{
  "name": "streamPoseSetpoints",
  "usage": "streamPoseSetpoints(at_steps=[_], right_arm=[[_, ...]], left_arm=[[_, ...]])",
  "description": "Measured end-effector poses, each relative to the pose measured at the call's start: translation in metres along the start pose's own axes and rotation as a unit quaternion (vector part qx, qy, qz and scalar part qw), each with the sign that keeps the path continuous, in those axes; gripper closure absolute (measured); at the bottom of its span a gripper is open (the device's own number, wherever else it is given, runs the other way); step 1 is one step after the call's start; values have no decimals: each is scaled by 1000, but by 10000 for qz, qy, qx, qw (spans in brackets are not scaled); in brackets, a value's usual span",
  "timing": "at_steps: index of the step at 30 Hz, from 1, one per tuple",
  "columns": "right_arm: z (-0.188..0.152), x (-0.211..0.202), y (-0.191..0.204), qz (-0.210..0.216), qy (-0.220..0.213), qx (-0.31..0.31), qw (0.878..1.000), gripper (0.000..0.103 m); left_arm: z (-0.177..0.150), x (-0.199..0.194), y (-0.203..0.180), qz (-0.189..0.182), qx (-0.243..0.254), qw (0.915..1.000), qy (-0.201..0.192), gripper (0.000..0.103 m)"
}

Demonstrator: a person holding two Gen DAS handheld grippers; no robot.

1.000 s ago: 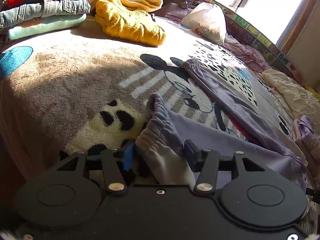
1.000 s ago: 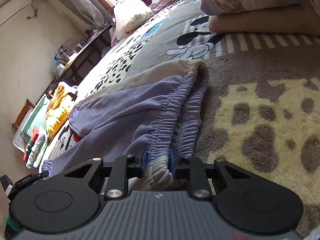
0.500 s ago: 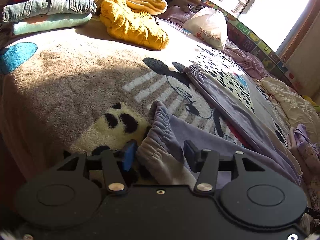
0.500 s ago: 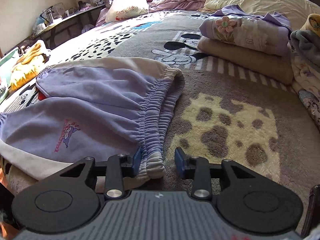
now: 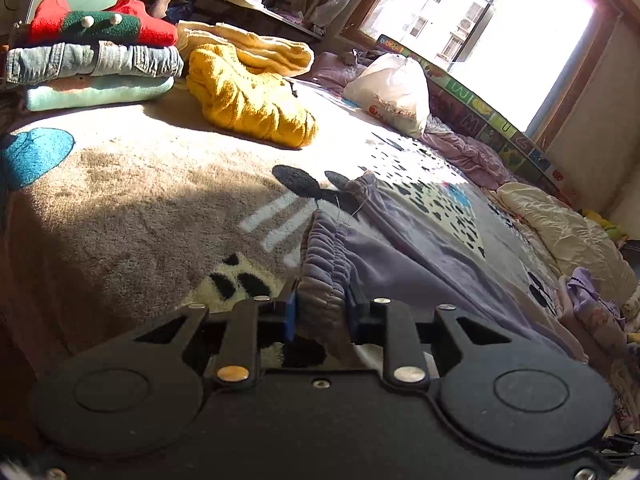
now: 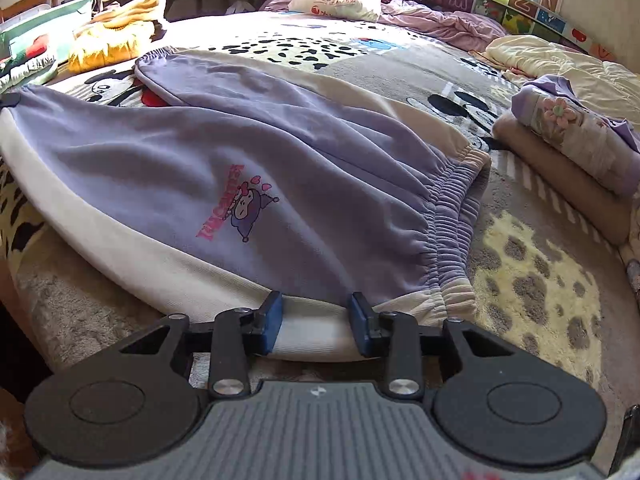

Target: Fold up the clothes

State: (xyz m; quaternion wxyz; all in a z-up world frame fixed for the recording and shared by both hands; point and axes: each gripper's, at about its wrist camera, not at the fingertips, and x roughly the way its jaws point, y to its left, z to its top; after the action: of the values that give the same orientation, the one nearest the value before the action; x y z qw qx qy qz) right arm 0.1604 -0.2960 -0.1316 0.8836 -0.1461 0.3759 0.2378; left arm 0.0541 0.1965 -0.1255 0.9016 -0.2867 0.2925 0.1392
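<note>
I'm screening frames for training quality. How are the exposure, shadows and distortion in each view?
Left wrist view: the window is blown out to white, hard sun hits the yellow sweater, and a deep shadow lies across the blanket. Right wrist view: light is more even, and the print on the purple pants reads sharp. Both views: fisheye bending, dark corners.

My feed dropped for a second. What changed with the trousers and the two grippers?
The left gripper closed on the trousers' cuff. The right gripper let go of the waistband and opened, shifting to the white side stripe. The trousers stay flat on the bed.
</note>
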Motion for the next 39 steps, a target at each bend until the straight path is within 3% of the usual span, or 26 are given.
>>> streamPoseSetpoints(at_steps=[1,3,6,8,11,13,15,18,21,23,24,27,31,33,35,37,39], right_arm=[[-1,-3,-1,23,89,-38,10000,67],[-5,-8,-5,34,186,-113,9998,67],[-6,-14,-7,-20,259,-119,9996,67],[-6,-17,-8,-34,294,-55,9995,67],[-7,-20,0,-20,277,101,9996,67],[-3,-30,7,45,-53,229,9997,67],[9,-35,20,219,-397,250,9987,67],[28,-29,47,470,-724,90,9962,67],[34,2,77,841,-128,-178,9962,67],[22,10,95,762,41,-620,9952,64],[19,6,98,748,42,-697,9947,64],[11,-9,99,790,7,-725,9942,64],[11,-20,104,858,-194,-677,9938,65],[17,-23,112,959,-443,-604,9926,65],[27,-15,122,1061,-641,-583,9906,65],[35,-4,133,1167,-741,-559,9888,65],[35,9,143,1171,-489,-644,9898,65]], left_arm=[[-4,8,5,70,-72,9995,283,74],[-2,4,6,-49,-133,9997,219,74],[3,1,15,-314,-532,9976,313,56],[3,1,15,-289,-584,9974,310,56],[3,0,10,-172,-489,9983,261,78],[3,-5,4,-99,-355,9993,77,81],[5,-15,-1,-71,-225,9995,-212,81],[5,-18,-9,262,104,9988,-391,78],[4,-22,-17,594,434,9957,-568,63],[4,-24,-22,815,653,9922,-685,59],[4,-24,-26,798,752,9913,-733,60],[-2,-22,-47,106,1006,9918,-782,60],[-26,4,-91,-871,1645,9813,-479,65],[-36,25,-106,-1230,1722,9773,-104,65],[-44,46,-115,-1180,1879,9748,249,63],[-45,49,-118,-767,2182,9725,265,76],[-37,40,-109,-514,2190,9743,111,76]])
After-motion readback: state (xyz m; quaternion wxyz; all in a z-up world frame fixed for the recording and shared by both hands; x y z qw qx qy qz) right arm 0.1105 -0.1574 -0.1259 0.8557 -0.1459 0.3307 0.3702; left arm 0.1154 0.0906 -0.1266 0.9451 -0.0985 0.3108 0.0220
